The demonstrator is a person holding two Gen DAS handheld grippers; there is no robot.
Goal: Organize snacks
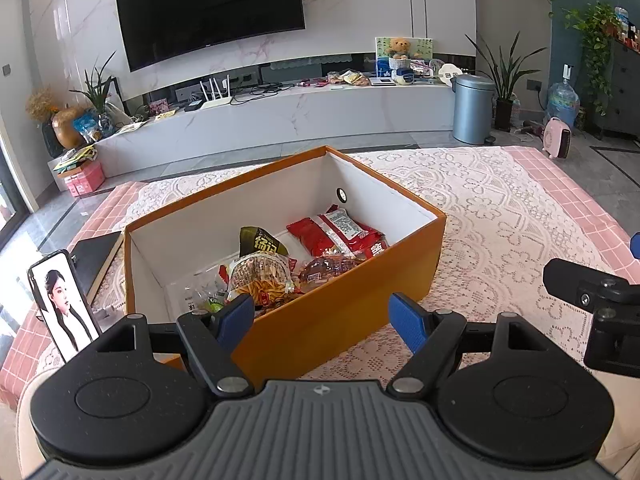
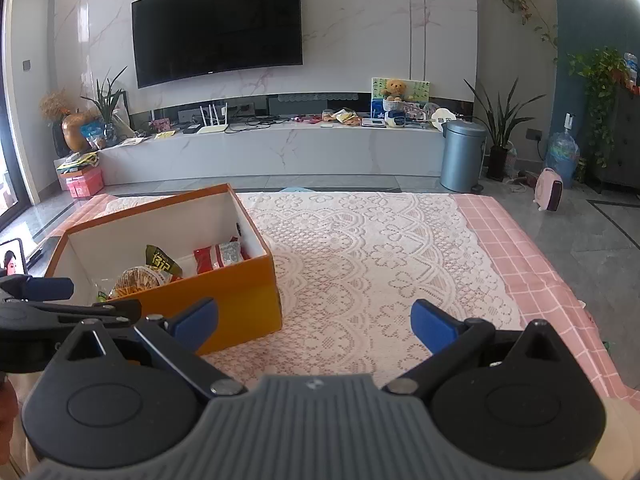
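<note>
- Left wrist view: the left gripper (image 1: 322, 318) hangs with its fingers spread wide and nothing between them, just above the near wall of the orange box (image 1: 344, 300)
- Inside the box, at 12 o'clock from the gripper, lie the snacks: a clear bag of orange sticks (image 1: 260, 276) nearest, a dark green packet (image 1: 262, 242) behind it, a red packet (image 1: 340, 232) toward 1 o'clock, and a small reddish wrapped piece (image 1: 326, 268) between them
- These look light, soft and crinkly; the film is likely slippery and the sticks inside would probably crush, so a gentle pinch on a sealed edge or corner seems the safest hold, not the puffed middle
- A phone (image 1: 64, 304) stands at 9 o'clock on the lace tablecloth (image 1: 500, 216); part of the other gripper shows at 3 o'clock
- Right wrist view: the right gripper (image 2: 314, 322) also has its fingers wide apart and empty, over bare lace
- The box (image 2: 240, 292) sits at 10 o'clock, its near corner just beside the left finger, with the same packets visible inside
- No loose snack shows on the table, so I judge the sorting largely done
- The box itself is stiff card, best taken by a wall rim
</note>
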